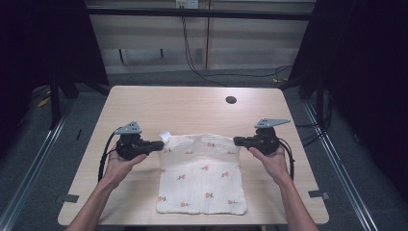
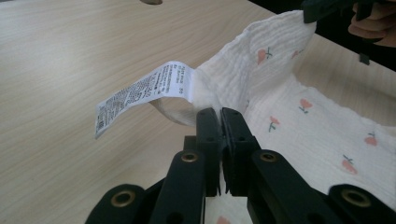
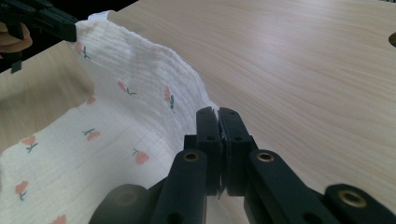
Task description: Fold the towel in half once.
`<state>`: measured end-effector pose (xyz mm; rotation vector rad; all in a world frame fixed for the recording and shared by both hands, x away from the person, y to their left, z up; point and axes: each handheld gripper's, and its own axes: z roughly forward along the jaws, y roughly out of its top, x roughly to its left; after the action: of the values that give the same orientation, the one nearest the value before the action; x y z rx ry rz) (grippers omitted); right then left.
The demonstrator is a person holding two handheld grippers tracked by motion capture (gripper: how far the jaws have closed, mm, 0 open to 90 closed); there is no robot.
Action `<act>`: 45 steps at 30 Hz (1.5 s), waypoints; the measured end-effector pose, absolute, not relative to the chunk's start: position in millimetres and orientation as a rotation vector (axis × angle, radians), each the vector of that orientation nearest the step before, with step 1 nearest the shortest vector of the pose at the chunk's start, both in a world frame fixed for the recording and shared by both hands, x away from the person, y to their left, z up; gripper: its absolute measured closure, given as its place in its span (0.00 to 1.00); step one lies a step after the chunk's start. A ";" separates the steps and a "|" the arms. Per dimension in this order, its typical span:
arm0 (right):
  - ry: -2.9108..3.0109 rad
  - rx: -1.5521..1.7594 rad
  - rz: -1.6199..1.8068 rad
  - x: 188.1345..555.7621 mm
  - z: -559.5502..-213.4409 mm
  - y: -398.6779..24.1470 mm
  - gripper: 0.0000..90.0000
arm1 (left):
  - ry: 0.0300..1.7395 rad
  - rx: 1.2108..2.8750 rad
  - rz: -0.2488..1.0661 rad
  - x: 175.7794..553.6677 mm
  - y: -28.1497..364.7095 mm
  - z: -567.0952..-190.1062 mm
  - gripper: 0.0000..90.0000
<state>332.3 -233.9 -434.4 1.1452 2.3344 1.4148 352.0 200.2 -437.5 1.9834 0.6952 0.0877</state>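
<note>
Fold in progress, as I read it: both grippers have the far edge of the muslin cloth (image 1: pixel 202 178) pinched and raised. Near edge of the cloth lies flat close to the person's side of the wooden table (image 1: pixel 144 103), middle lies flat too, only the far edge is up off the surface and sags slightly between the two grips. Left gripper (image 1: pixel 159 144) is clamped on the far-left corner; in the left gripper view its jaws are pressed together on the fabric, with the white care label (image 2: pixel 144 95) sticking out just beside them. Right gripper (image 1: pixel 236 141) is clamped on the far-right corner, jaws tight together on the cloth edge in the right gripper view. Pose: both forearms come in from the near side, hands under the gripper bodies, both grippers held roughly level and pointing inward at each other across the cloth. Next move probably: carry both corners together toward the near edge at matched height and pace, keep the edge taut so it doesn't bunch, lay far corners on near corners, then release. Beyond the cloth, a dark round hole (image 1: pixel 231 100) in the tabletop, well apart.
</note>
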 end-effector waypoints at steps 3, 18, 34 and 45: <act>2.336 1.149 1.412 327.5 -432.6 -238.0 0.98 | 0.693 1.985 0.088 347.1 199.6 -435.8 0.96; 2.338 1.109 1.408 296.4 -427.6 -239.2 0.98 | 0.687 1.991 0.084 326.6 200.8 -435.4 0.96; 2.369 1.058 1.408 271.1 -426.3 -237.3 0.98 | 0.680 2.010 0.094 307.6 201.0 -437.7 0.96; 2.373 1.067 1.444 249.6 -428.0 -240.6 0.98 | 0.672 2.044 0.058 288.2 207.8 -445.8 0.96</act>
<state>249.6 -240.6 -428.0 1.0669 2.3731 1.4441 288.2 207.8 -445.8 2.0442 0.6717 0.0581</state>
